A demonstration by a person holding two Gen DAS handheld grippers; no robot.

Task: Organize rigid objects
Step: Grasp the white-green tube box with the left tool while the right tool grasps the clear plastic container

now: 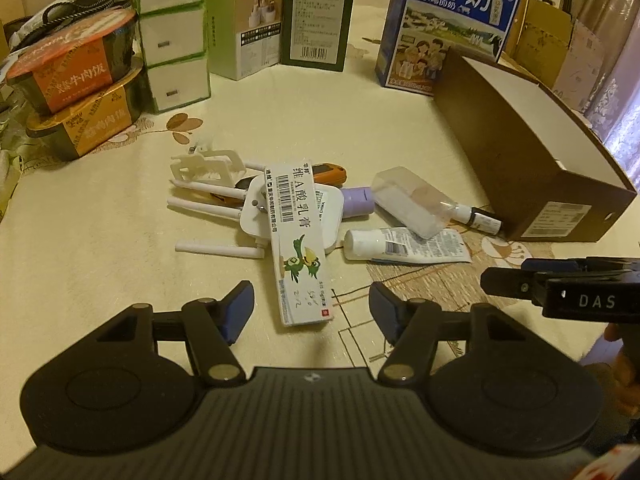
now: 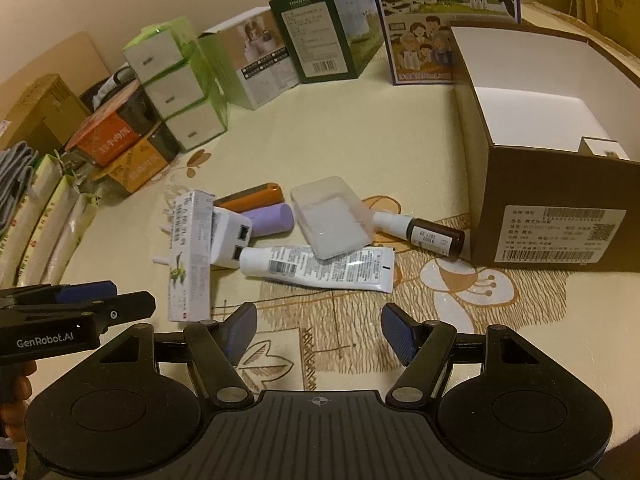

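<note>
Approach step: left gripper [image 1: 311,312] jaws apart astride ointment carton [image 1: 300,236]; right gripper [image 2: 319,334] apart, empty. Next: clamp carton, carry to brown box [image 2: 560,200].

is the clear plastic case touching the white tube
Touching. In the right wrist view the clear case lies across the upper edge of the white tube, its near corner resting on it; the left wrist view shows the same overlap.

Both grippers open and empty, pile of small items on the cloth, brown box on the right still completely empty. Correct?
Not quite: the brown box is not empty. The right wrist view shows a small white item inside its near corner. The rest holds: left gripper and right gripper are open with nothing between the pads.
</note>
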